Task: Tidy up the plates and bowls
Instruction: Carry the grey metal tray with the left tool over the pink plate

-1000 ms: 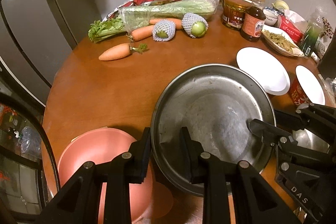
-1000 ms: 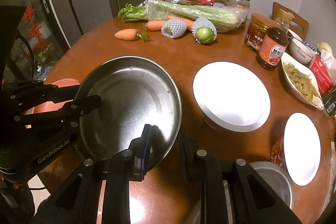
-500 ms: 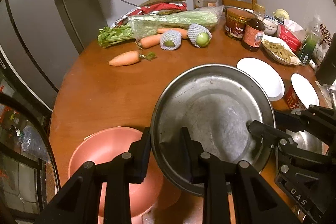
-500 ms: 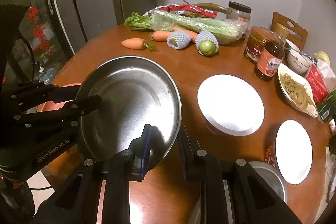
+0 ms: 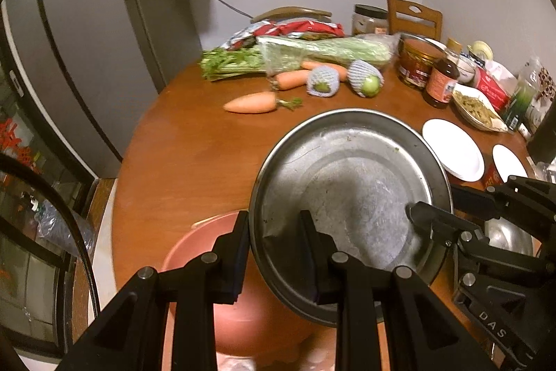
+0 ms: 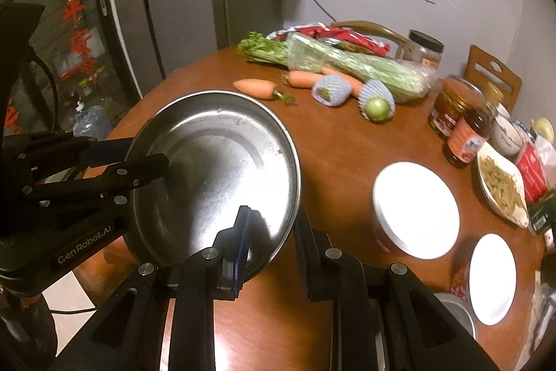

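A large steel plate (image 5: 351, 197) is held in the air above the round wooden table (image 5: 194, 162) by both grippers. My left gripper (image 5: 276, 249) is shut on its near left rim. My right gripper (image 6: 271, 242) is shut on its right rim; the plate shows in the right wrist view (image 6: 215, 176) too. A pink bowl (image 5: 222, 294) sits on the table below the plate, at the near left edge. Two white plates (image 6: 417, 207) (image 6: 491, 277) rest on red cups to the right. A steel bowl (image 5: 507, 237) sits behind the right gripper.
Carrots (image 5: 252, 102), celery in plastic (image 5: 312, 53), two netted fruits (image 5: 365, 80), jars and a sauce bottle (image 5: 441, 82) and a dish of food (image 5: 477, 106) crowd the table's far and right side. A grey fridge (image 5: 69, 58) stands left.
Both grippers have lifted the steel plate higher above the table; the table and the pink bowl look farther below. The grip on the rim is unchanged.
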### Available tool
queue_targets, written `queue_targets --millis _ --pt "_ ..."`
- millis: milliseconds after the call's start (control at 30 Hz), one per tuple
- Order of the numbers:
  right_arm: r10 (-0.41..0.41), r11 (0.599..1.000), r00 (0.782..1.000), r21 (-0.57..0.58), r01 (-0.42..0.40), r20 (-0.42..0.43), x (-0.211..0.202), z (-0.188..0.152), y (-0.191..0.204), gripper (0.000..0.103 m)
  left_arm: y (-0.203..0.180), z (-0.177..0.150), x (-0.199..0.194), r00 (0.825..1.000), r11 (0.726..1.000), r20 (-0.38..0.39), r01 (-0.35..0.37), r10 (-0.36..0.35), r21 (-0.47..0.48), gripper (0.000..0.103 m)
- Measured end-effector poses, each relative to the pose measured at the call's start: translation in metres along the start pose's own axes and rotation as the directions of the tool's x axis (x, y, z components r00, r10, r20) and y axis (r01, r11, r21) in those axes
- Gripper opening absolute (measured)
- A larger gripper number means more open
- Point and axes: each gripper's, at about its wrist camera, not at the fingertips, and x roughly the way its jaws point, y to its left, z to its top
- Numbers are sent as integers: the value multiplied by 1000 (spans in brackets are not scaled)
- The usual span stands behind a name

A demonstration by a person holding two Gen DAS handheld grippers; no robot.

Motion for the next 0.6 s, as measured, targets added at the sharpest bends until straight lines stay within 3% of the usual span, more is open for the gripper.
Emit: queue_targets --millis 600 --pt "51 992 999 -117 -53 -17 19 28 68 25 69 -16 -7 999 994 5 -51 51 -92 28"
